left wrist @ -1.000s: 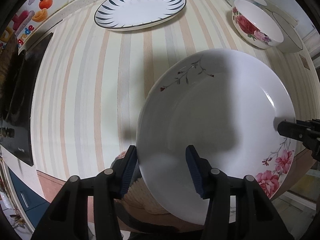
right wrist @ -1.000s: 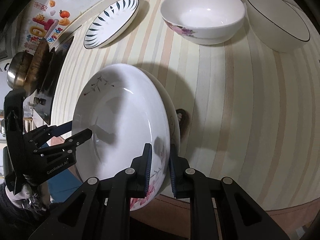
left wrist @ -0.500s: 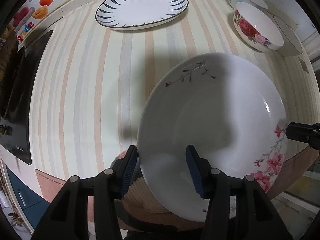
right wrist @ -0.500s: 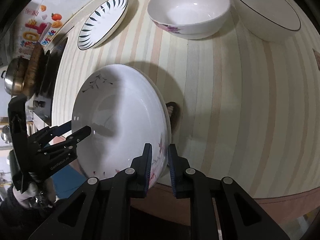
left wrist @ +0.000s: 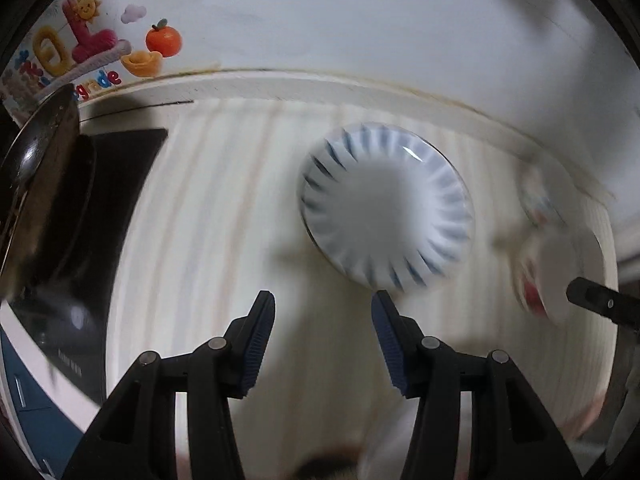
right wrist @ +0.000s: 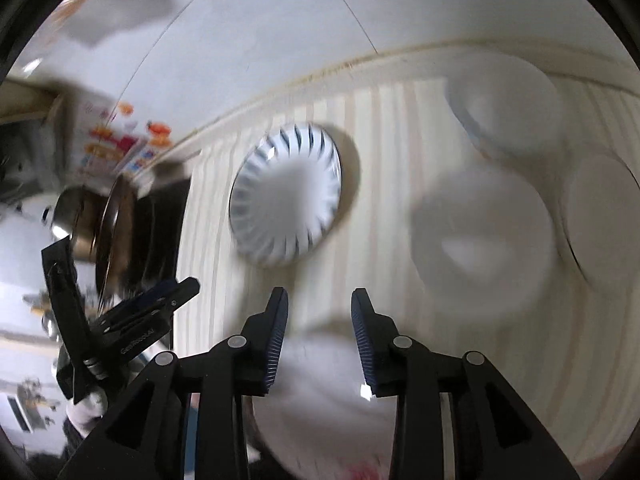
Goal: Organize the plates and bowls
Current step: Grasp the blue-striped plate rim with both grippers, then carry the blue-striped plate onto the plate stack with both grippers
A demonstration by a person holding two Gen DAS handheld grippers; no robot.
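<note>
Both views are motion-blurred. A white plate with blue petal marks (left wrist: 386,208) lies on the striped counter ahead of my left gripper (left wrist: 323,304), which is open and empty. The plate also shows in the right wrist view (right wrist: 286,196). My right gripper (right wrist: 319,300) is open and empty; the white flowered plate (right wrist: 320,396) lies blurred just below its fingers. A white flowered bowl (right wrist: 484,236) and two more bowls (right wrist: 504,108) (right wrist: 604,216) sit at the right. The left gripper shows in the right view (right wrist: 176,288); the right gripper's tip (left wrist: 592,298) shows in the left view.
A black stove top (left wrist: 80,216) with a metal pot lid (left wrist: 36,184) is at the left. The pot (right wrist: 80,220) also shows in the right view. A white wall with fruit stickers (left wrist: 92,44) backs the counter. The counter's front edge runs below the grippers.
The right gripper has opened and let go of the flowered plate. Both grippers have tilted up and moved off it; the plate now lies low in the right view.
</note>
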